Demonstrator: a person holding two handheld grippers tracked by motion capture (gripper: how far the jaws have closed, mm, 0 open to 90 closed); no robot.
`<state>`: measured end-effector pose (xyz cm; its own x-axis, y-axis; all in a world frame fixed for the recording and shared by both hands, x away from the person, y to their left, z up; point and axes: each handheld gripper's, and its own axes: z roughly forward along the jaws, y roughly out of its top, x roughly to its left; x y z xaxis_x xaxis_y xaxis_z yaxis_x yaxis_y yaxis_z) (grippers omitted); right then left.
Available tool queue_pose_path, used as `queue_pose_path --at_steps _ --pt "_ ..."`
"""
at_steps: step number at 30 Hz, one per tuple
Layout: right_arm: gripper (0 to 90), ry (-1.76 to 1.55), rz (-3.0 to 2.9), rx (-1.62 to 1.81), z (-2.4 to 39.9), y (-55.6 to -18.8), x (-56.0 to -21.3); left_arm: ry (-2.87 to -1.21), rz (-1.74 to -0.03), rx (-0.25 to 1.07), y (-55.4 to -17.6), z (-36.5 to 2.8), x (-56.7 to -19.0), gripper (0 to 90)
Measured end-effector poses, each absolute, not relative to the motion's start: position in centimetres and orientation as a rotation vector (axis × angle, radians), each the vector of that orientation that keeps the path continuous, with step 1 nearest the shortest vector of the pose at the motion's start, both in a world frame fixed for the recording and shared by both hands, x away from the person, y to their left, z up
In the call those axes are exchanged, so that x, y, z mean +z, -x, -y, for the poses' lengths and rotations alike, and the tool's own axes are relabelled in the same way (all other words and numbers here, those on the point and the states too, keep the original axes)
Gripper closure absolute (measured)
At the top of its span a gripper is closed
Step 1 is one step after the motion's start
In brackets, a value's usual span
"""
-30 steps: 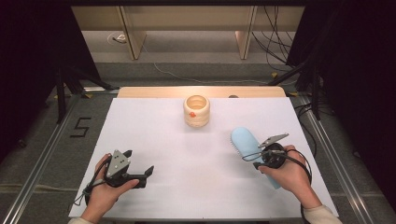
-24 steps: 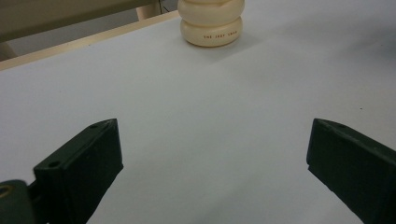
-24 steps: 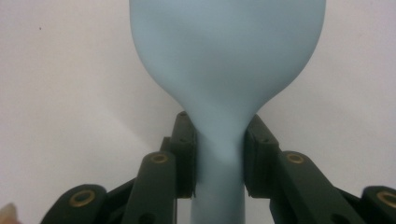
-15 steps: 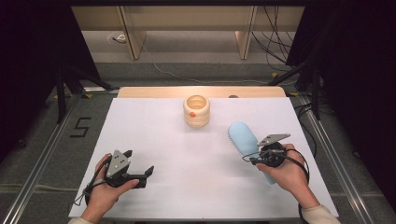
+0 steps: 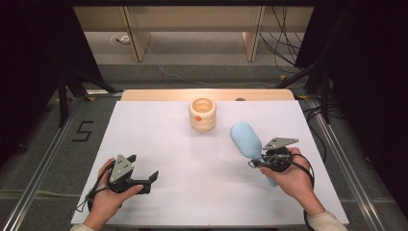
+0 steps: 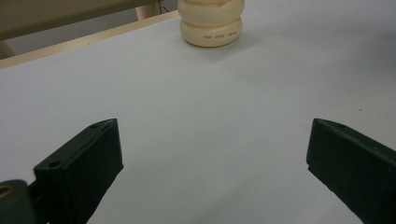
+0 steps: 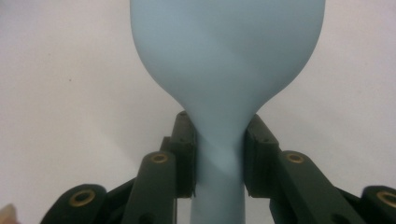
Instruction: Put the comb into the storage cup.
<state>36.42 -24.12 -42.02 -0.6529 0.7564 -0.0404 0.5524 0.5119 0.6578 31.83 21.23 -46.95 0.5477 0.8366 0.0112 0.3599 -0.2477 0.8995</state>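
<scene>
A light blue hairbrush [image 5: 246, 139] is at the right of the white table; its head points toward the far side and its bristles show along its left edge. My right gripper [image 5: 258, 161] is shut on the brush's narrow neck [image 7: 219, 154], one black pad on either side of it, and the handle runs back under the hand. The brush head [image 7: 229, 56] fills the top of the right gripper view. A cream ribbed cup [image 5: 202, 114] stands upright at the back centre. My left gripper [image 5: 143, 167] rests at the front left, open and holding nothing; in the left gripper view the gripper [image 6: 215, 128] faces the cup [image 6: 212, 23].
A white sheet [image 5: 192, 192] covers the table, with a wooden strip [image 5: 159, 95] along its far edge. Metal rails run along both sides. A "5" mark [image 5: 82, 131] is on the floor to the left. Cables [image 5: 284, 43] hang at the back right.
The brush head has swung slightly left with the right gripper still shut on it. The left gripper has kept still.
</scene>
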Motion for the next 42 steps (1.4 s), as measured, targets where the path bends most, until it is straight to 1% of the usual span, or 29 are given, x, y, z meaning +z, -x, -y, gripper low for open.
queue_pose_path --at_steps 42 --pt "70.3 -1.034 -2.382 1.041 20.8 -36.7 -41.5 -1.836 -0.973 0.632 -31.9 -21.0 -46.9 3.1"
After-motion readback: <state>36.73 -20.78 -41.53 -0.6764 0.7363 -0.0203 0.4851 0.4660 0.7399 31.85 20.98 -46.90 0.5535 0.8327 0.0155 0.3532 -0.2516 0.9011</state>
